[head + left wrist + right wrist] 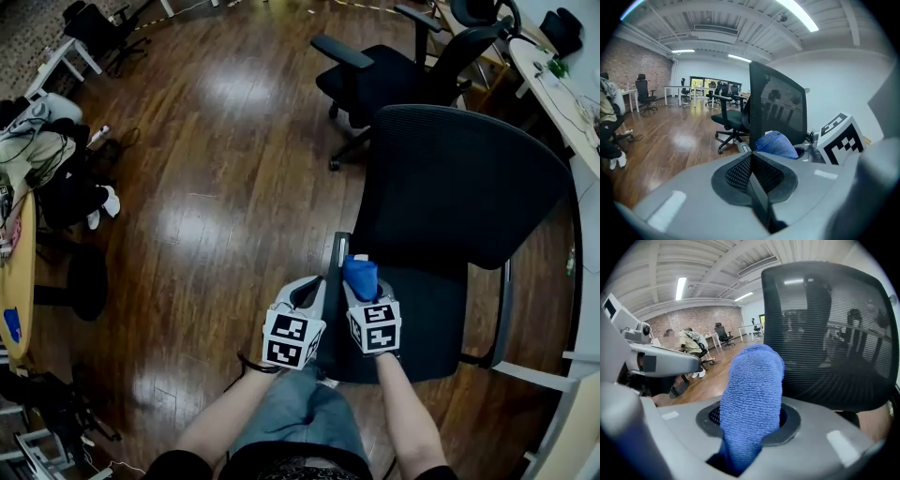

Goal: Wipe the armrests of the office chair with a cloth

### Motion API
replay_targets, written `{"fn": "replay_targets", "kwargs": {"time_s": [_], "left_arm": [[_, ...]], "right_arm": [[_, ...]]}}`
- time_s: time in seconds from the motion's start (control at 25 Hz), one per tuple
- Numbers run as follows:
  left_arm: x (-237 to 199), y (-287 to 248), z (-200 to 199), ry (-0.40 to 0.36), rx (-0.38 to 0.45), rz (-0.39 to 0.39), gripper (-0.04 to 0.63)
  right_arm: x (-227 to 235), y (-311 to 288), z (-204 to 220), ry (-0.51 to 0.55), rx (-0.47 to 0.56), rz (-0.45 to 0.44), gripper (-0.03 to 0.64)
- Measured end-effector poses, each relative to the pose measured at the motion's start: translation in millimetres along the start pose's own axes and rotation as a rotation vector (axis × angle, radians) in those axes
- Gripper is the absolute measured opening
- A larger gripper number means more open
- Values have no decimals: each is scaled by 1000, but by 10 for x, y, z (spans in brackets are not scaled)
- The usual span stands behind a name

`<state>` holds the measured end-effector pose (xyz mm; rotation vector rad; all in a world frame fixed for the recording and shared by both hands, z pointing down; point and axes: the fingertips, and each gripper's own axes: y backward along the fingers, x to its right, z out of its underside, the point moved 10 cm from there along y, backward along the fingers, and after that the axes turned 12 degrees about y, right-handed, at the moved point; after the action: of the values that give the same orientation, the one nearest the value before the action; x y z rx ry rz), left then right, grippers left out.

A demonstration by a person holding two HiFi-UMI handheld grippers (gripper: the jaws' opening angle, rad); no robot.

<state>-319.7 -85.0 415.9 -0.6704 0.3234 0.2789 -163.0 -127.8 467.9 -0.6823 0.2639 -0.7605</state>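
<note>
The office chair [459,187] with a black mesh back stands just ahead of me, its seat facing me. Its left armrest [337,255] runs as a dark strip under both grippers; the right armrest [503,309] is at the seat's far side. My right gripper [362,292] is shut on a folded blue cloth [359,272], which sticks out from the jaws above the left armrest. In the right gripper view the cloth [752,394] stands in front of the mesh back [829,333]. My left gripper [311,291] hovers just left of that armrest, shut with nothing in it [751,159].
A second black office chair [394,75] stands behind the first. A white desk [562,94] runs along the right. A person [47,159] sits at the far left beside a round wooden table [19,281]. Wooden floor [216,206] stretches to the left.
</note>
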Motion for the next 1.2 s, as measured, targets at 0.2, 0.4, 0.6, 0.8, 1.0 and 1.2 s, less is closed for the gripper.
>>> {"fn": "replay_targets", "kwargs": {"time_s": [0.2, 0.4, 0.6, 0.8, 1.0, 1.2], "left_arm": [[-23, 316, 4, 12, 34, -34, 5], [-222, 392, -132, -3, 48, -32, 5], [-620, 303, -282, -16, 28, 21, 5], [-1006, 149, -440, -35, -30, 85, 5], [-1291, -62, -578, -84, -82, 139, 5], [-1384, -292, -603, -100, -131, 183, 5]], "right_arm": [[-350, 133, -166, -58, 77, -33, 133], [-613, 18, -383, -144, 125, -38, 133], [-818, -395, -569, -276, 171, -13, 133], [-902, -789, -681, -415, 173, 69, 133], [-814, -1125, -762, -493, 159, 159, 133], [-664, -1321, -649, -603, 153, 232, 133]]}}
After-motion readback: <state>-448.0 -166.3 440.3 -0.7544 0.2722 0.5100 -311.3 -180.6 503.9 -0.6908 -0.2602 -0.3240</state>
